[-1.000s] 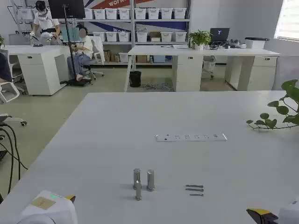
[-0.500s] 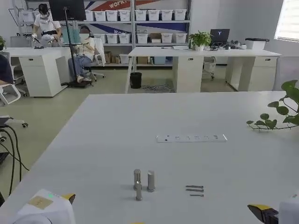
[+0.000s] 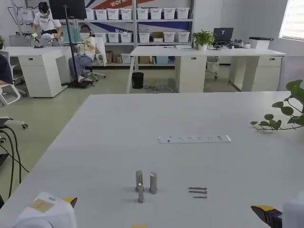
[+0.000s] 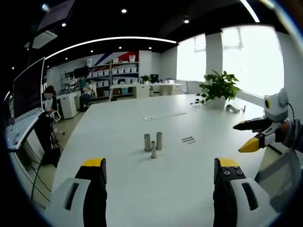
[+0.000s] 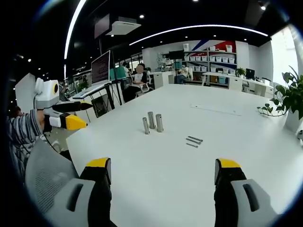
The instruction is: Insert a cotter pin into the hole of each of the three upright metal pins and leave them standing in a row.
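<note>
- The desk (image 3: 199,114) looks as it did a second ago: nothing has moved, so no hole is filled yet.
- The left tool (image 4: 160,165) and right tool (image 5: 163,164) hover on the person's side of the metal pins (image 3: 153,182), jaws wide apart and empty.
- The metal pins stand upright in a cluster, not a row.
- The cotter pins (image 3: 198,192) lie loose to their right.

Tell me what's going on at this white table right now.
A person holds a yellow-tipped two-jaw gripper in each hand. The left gripper and right gripper both hover open and empty over the near edge of the white workbench. Three short upright grey metal pins stand in a tight cluster, not a row. Three thin metal cotter pins lie flat to their right in the head view, apart from them. No cotter pin is inserted yet.
</note>
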A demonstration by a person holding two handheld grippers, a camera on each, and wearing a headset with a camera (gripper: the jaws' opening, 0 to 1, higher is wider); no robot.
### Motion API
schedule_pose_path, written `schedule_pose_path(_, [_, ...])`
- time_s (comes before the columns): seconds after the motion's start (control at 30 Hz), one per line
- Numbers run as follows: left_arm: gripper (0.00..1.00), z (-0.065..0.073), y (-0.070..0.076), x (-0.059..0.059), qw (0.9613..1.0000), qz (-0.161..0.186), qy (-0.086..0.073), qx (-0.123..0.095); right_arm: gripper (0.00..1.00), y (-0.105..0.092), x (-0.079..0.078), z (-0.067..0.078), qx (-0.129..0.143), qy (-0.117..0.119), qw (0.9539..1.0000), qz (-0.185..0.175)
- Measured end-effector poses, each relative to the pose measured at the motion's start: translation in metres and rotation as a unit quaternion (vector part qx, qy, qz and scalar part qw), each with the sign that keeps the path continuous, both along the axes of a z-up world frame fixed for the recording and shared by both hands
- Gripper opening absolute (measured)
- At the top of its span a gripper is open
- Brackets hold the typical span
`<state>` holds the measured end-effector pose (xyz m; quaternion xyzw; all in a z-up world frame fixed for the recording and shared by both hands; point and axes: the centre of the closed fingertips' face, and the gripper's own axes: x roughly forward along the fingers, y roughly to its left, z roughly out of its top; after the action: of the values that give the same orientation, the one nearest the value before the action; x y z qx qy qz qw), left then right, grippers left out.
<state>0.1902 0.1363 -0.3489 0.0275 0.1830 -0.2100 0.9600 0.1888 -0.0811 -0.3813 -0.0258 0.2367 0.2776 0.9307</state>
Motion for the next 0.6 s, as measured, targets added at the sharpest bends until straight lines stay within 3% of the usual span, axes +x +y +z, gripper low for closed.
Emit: schedule_pose_path(0.6, [0.91,-0.0031,0.0005,0.0008,1.0000,-0.001,0.003,0.005,0.87,0.0002,0.0029,-0.0010,0.003,0.003,1.0000,0.004])
